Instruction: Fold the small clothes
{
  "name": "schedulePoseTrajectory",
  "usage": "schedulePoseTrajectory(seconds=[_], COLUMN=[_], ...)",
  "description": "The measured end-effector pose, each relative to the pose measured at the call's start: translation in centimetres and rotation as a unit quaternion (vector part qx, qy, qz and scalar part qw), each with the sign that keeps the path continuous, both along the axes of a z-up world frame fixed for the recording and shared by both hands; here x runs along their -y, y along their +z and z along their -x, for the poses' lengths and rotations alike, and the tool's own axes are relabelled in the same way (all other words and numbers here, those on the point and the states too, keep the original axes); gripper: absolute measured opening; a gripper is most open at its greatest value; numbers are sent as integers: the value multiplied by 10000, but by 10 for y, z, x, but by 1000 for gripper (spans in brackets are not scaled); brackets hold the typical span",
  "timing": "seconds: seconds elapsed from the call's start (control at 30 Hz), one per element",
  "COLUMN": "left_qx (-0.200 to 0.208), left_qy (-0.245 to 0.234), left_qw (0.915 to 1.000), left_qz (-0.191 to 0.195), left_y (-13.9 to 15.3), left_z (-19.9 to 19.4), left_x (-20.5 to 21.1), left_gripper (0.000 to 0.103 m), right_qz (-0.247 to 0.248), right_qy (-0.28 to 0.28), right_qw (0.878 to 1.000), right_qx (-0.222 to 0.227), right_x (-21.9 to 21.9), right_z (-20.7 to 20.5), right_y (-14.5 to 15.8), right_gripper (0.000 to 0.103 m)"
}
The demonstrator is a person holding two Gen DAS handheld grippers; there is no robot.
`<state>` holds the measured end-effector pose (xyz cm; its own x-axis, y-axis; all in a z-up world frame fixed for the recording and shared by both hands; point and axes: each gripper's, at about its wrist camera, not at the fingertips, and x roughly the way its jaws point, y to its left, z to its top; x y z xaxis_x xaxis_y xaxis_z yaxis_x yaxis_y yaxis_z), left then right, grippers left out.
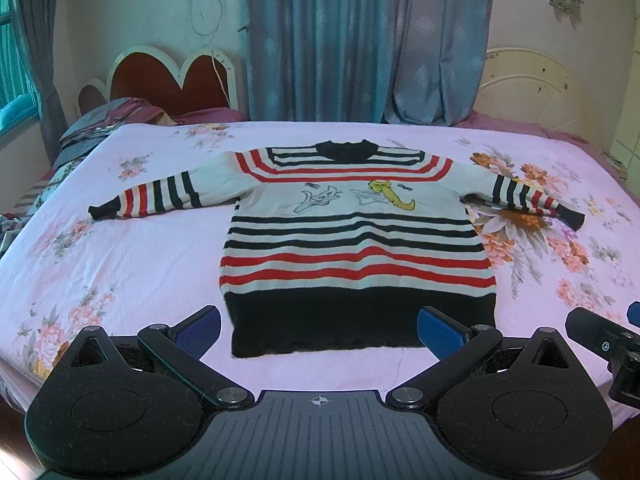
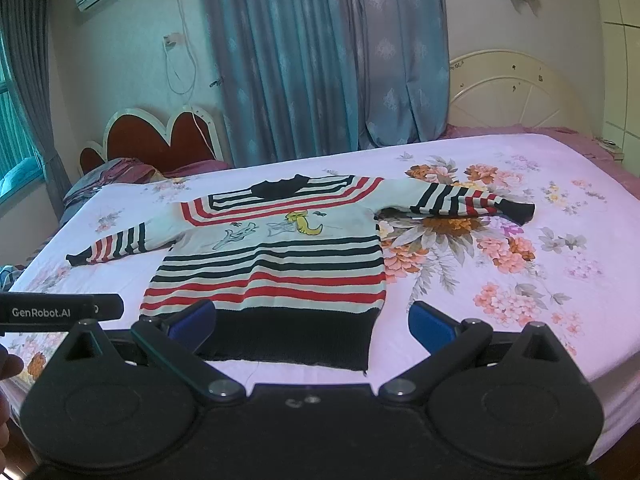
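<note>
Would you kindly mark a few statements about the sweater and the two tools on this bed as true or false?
1. The striped sweater lies flat on the bed sheet with both sleeves spread out. True.
2. The left tool is shut on the hem. False: it is open and holds nothing.
3. The sweater's hem band is black. True.
4. The sweater is already folded in half. False: it is fully unfolded.
5. The right tool is open. True.
</note>
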<state>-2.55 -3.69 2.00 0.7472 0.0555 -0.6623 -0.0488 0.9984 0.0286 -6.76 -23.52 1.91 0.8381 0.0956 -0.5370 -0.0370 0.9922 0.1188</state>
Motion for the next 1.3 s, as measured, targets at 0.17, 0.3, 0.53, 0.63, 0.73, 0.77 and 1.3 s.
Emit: schedulePoseTrajectory(seconds=[0.17, 0.3, 0.53, 0.63, 0.73, 0.77, 1.3], left_qx=[-13, -46, -90, -94, -120, -129, -96], left_qy=[-6, 7, 17, -1, -1, -2, -276], left_qw=[10000, 10000, 9999, 9999, 9999, 9999, 9995], left_qz=[-4, -17, -49, -68, -62, -56, -78], left_y=[0, -3, -7, -7, -8, -9, -16], left_z=[-3, -9, -20, -26, -35, -38, -134], left_x=[1, 7, 11, 11, 12, 12, 0], left_gripper=[103, 103, 103, 103, 103, 103, 103], right_qz=[-9, -7, -19, -34, -15, -14, -16], right_qy=[-9, -13, -90, -135, -195, -212, -865], right_qw=[10000, 10000, 9999, 9998, 9997, 9997, 9960], right_qx=[-17, -23, -91, -119, -127, -128, -216], right_x=[0, -1, 8, 14, 17, 18, 27], right_z=[-2, -3, -17, -23, -30, -32, -104], right_y=[-1, -2, -11, -12, -12, -11, -16], right_gripper=[102, 102, 102, 102, 102, 102, 102])
